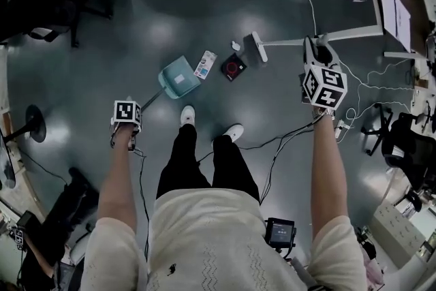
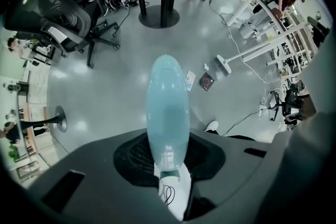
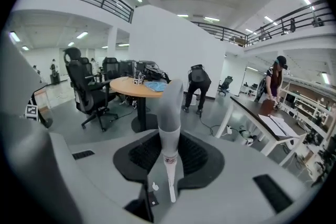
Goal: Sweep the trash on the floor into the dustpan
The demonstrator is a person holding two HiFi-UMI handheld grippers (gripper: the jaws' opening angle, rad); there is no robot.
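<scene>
Two tongs, both loaded: left tongs (image 2: 168,165) pressed onto the pale-blue plastic handle (image 2: 167,107) of the light-blue plastic dustpan (image 1: 178,77); right tongs (image 3: 169,165) clamped on the grey-white shaft (image 3: 169,107) of the white long-handled broom, its head (image 1: 257,46) down on the glossy grey floor (image 1: 136,44). Pan sits on the floor just ahead of the person's white shoes, handle slanting back to the left tongs. Trash is all on the floor, none in the pan: a flat white-and-blue packet (image 1: 205,65) right at the pan's right edge, a black square wrapper with a red ring (image 1: 233,67) just beside the packet, and a small white scrap (image 1: 236,46) a bit further out, near the broom head. Broom head lies beyond the black wrapper, not touching it. Step looks like line-up done, sweep not yet started. Next move probably needs the broom head set behind the scrap and wrapper, then drawn toward the pan in a low stroke, left tongs holding the pan lip flat on the floor. Risk: the flat packet slides past the lip.
</scene>
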